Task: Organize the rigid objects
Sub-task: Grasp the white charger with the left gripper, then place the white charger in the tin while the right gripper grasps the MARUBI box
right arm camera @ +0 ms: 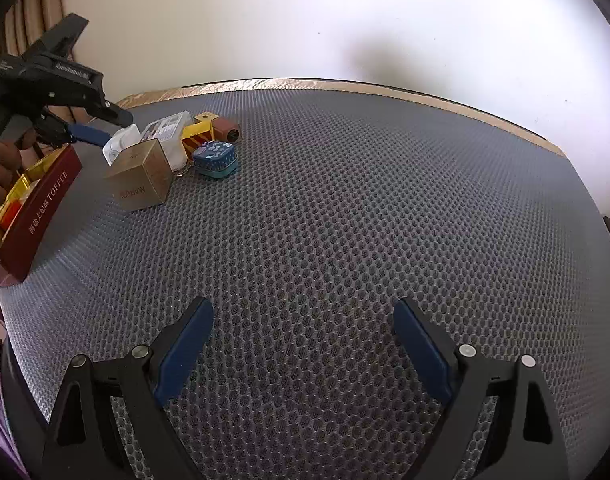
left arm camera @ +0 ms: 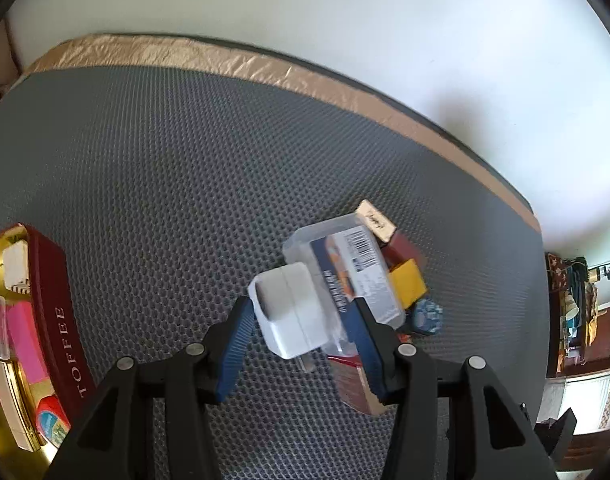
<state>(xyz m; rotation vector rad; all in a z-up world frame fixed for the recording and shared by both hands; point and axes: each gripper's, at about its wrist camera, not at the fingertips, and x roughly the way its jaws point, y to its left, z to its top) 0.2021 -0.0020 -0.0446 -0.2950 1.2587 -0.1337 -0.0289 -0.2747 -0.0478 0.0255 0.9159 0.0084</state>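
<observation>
My left gripper [left arm camera: 301, 308] is shut on a white power adapter [left arm camera: 291, 312] and holds it just above the grey mat; it also shows in the right wrist view [right arm camera: 119, 142]. Behind the adapter lies a clear plastic case [left arm camera: 347, 268] with a barcode label. Around it sit a yellow block [left arm camera: 409, 282], a blue patterned box [left arm camera: 425, 316] and a gold-topped box [left arm camera: 375, 220]. In the right wrist view a gold cube box [right arm camera: 143, 182] stands in front of this pile. My right gripper [right arm camera: 301, 320] is open and empty over bare mat.
A red TOFFEE tin [left arm camera: 57, 312] with a gold inside stands at the left, holding pink, white and clear items; it also shows in the right wrist view [right arm camera: 37, 208]. The grey honeycomb mat [right arm camera: 345, 200] has a tan taped far edge against a white wall.
</observation>
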